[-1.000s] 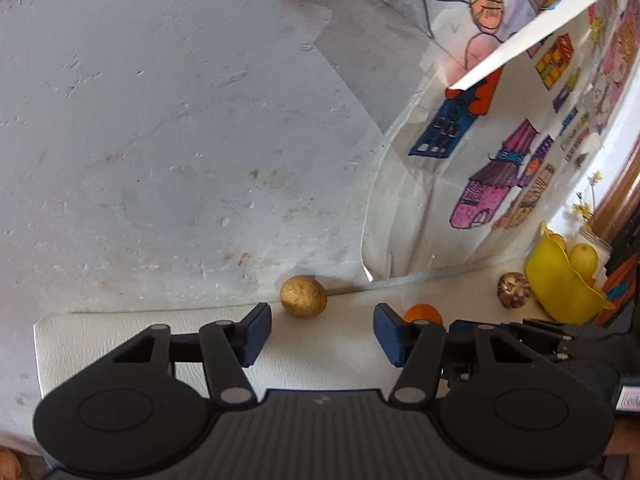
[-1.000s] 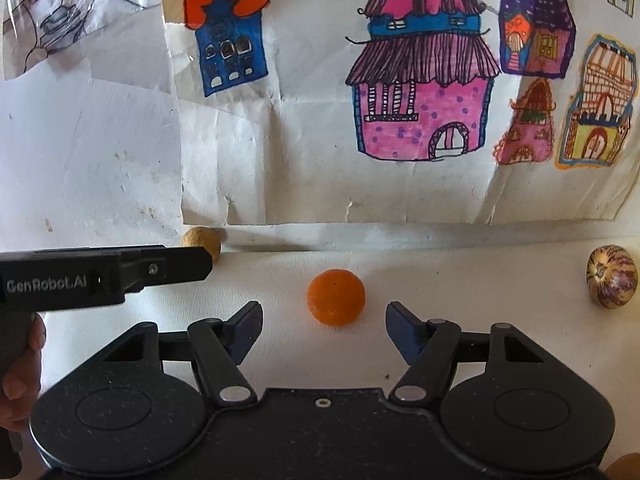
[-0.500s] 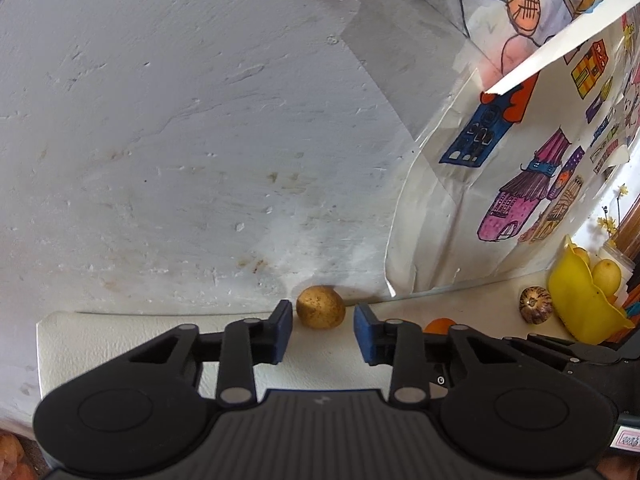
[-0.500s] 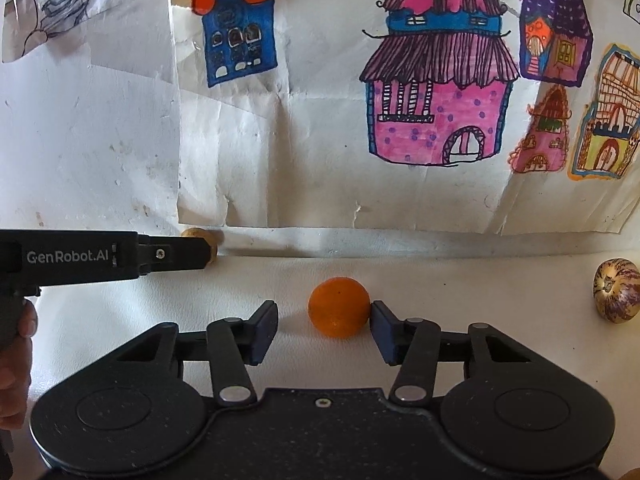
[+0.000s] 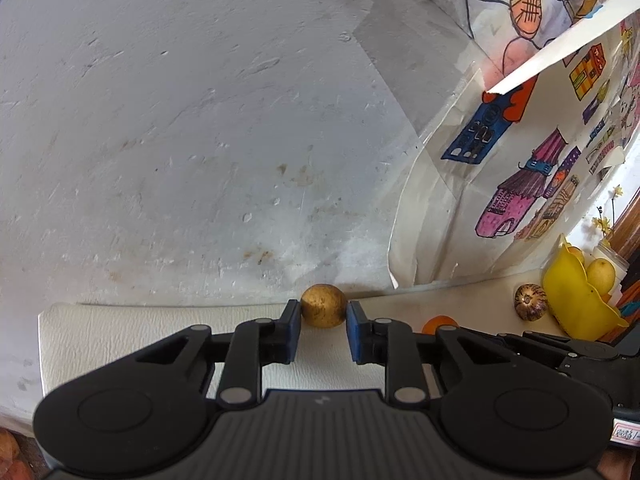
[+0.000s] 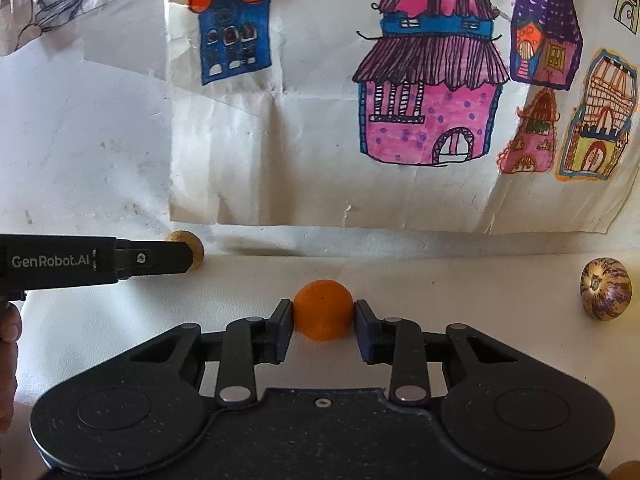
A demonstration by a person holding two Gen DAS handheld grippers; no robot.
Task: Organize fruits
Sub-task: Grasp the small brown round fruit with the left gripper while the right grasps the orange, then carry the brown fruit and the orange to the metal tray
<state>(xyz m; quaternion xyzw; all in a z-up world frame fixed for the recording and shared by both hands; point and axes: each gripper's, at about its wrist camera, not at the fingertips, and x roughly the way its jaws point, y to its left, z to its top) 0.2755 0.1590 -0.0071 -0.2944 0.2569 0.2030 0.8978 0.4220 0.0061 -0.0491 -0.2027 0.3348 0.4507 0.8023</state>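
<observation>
Pinching both now: left tongs (image 5: 323, 330) clamped on the brown fruit (image 5: 323, 311) at the bench's back edge, right tongs (image 6: 323, 330) on the orange (image 6: 323, 309), yellow bowl (image 5: 576, 300) off right.

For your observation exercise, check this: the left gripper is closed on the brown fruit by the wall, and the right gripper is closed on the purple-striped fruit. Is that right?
One detail is wrong. The right gripper is closed on the orange fruit, as the right wrist view shows; the purple-striped fruit lies untouched further right. The left gripper is indeed closed on the brown fruit by the wall.
</observation>
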